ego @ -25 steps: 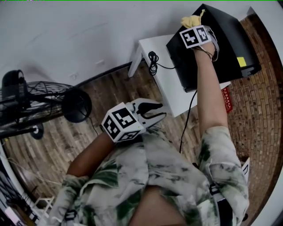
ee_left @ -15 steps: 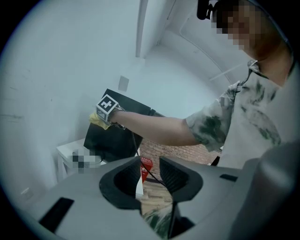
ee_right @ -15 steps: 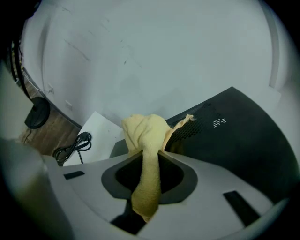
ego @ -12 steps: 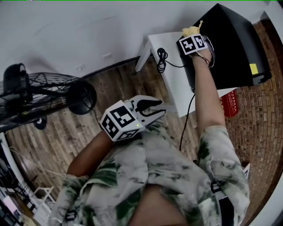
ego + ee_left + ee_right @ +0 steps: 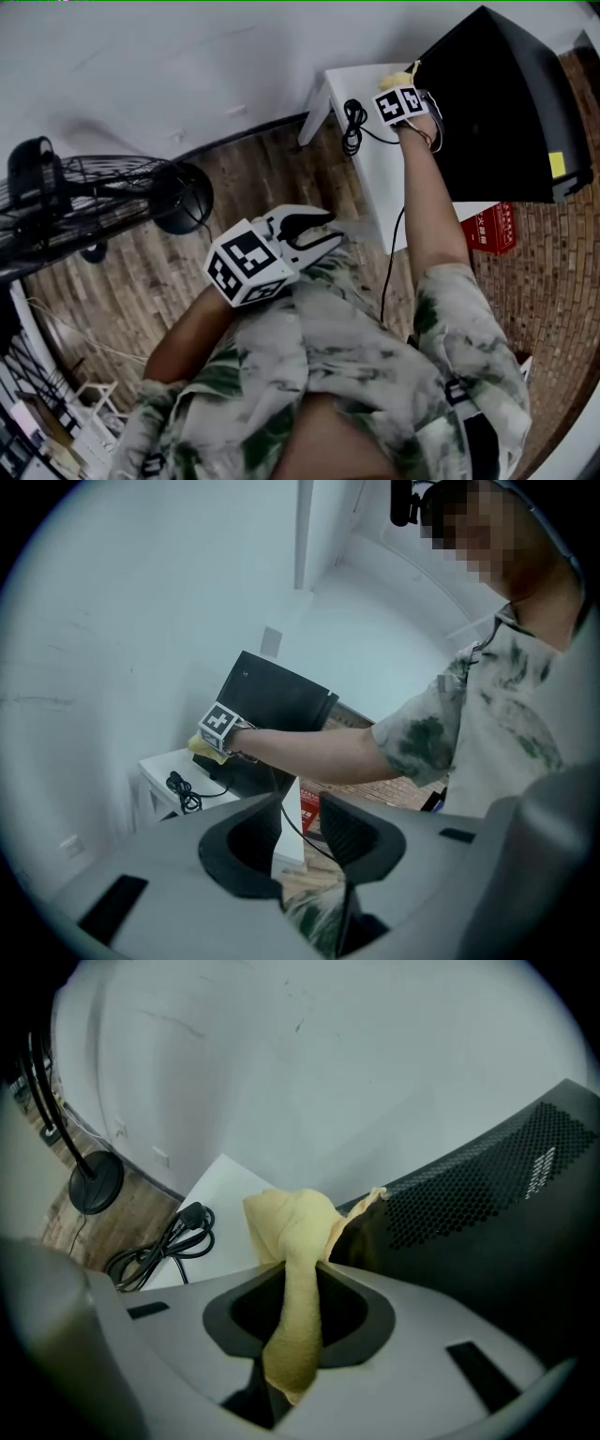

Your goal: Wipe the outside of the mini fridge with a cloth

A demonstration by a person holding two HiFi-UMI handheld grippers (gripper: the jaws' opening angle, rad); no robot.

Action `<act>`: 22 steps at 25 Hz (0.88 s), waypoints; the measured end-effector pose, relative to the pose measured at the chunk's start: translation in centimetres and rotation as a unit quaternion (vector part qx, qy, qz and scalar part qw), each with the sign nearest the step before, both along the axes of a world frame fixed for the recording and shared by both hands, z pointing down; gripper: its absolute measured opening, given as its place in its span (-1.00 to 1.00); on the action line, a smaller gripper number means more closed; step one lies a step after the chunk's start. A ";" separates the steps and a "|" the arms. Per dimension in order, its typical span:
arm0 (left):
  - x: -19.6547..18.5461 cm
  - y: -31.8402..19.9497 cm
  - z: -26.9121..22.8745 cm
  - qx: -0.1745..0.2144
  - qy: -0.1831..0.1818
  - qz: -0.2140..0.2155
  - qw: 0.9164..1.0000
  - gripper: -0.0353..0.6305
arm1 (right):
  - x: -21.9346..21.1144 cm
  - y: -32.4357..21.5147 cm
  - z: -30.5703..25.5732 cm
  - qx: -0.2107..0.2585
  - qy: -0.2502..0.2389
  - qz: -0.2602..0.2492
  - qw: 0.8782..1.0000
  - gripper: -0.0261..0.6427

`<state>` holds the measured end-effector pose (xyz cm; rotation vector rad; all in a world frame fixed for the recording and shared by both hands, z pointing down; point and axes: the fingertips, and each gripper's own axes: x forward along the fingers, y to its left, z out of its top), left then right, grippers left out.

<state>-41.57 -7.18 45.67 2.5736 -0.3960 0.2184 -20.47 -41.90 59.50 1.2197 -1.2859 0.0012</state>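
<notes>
The black mini fridge (image 5: 497, 103) stands on a small white table (image 5: 375, 178) against the wall. My right gripper (image 5: 405, 86) is shut on a yellow cloth (image 5: 406, 75) and holds it against the fridge's left side, low and near the table top. In the right gripper view the cloth (image 5: 295, 1232) hangs bunched between the jaws next to the fridge's perforated panel (image 5: 497, 1194). My left gripper (image 5: 311, 231) is open and holds nothing, close to the person's chest and well away from the fridge (image 5: 281, 700).
A coiled black power cord (image 5: 353, 122) lies on the table beside the fridge. A floor fan (image 5: 94, 202) stands at the left on the wood floor. A red box (image 5: 492, 228) sits below the table's right side. The white wall is just behind.
My right gripper has slid the cloth from the fridge's upper corner down its side toward the table. The head view has shifted. The left gripper has stayed open in about the same place.
</notes>
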 end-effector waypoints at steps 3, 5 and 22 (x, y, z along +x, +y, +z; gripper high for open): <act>-0.1 -0.6 0.3 -0.004 -0.005 -0.010 1.000 -0.49 | -0.1 -0.1 1.9 -0.015 -0.007 0.001 1.000 -0.64; -0.1 -1.0 0.5 -0.006 -0.007 -0.016 1.000 -0.49 | -0.1 -0.1 3.2 -0.025 -0.012 -0.001 1.000 -0.64; -0.6 -0.2 0.6 -0.007 -0.012 0.000 1.000 -0.49 | -2.7 4.1 5.0 -0.017 -0.102 -0.016 0.995 -0.64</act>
